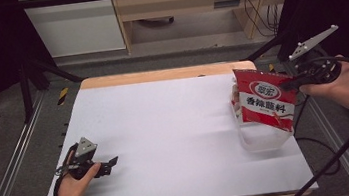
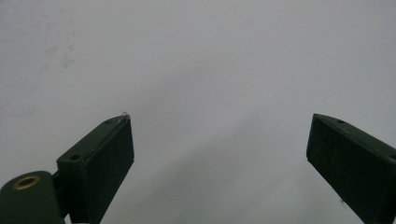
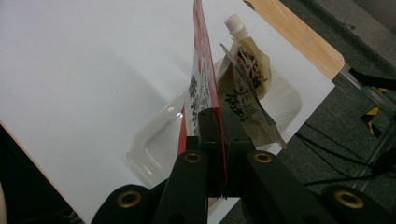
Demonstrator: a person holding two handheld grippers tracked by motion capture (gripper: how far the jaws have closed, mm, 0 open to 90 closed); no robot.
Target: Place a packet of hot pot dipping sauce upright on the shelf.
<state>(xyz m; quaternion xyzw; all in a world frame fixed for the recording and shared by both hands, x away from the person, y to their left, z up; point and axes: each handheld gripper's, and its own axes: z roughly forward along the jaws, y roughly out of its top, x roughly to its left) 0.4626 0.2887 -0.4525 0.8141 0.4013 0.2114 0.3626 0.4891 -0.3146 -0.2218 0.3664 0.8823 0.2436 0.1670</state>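
The red pouch (image 1: 265, 101), at about three o'clock on the table, carries a white oval logo with small characters too blurred to read, and below it large white characters reading 香辣蘸料. The beige spouted pouch (image 3: 247, 65) behind it bears dark characters too small to make out.
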